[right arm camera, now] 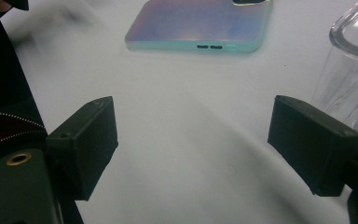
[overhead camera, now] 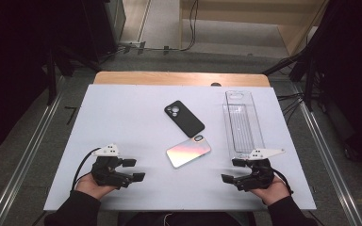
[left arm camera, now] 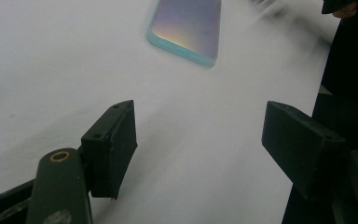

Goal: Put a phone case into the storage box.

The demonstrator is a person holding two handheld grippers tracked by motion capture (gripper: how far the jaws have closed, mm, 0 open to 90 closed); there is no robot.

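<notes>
Both grippers empty, jaws wide apart: left gripper (overhead camera: pixel 132 169), right gripper (overhead camera: pixel 233 170). Iridescent phone (overhead camera: pixel 188 151) lies flat btwn them, at 2 o'clock from left, 10 o'clock from right, untouched.

Both claws rest low, left claw (overhead camera: pixel 133 170) and right claw (overhead camera: pixel 232 171), jaws spread wide apart.

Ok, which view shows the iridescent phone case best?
The high view: the whole iridescent phone case lies flat there, camera cutout included. The right gripper view shows its near edge with port slots, top cropped. The left gripper view catches one blurred corner.
</notes>
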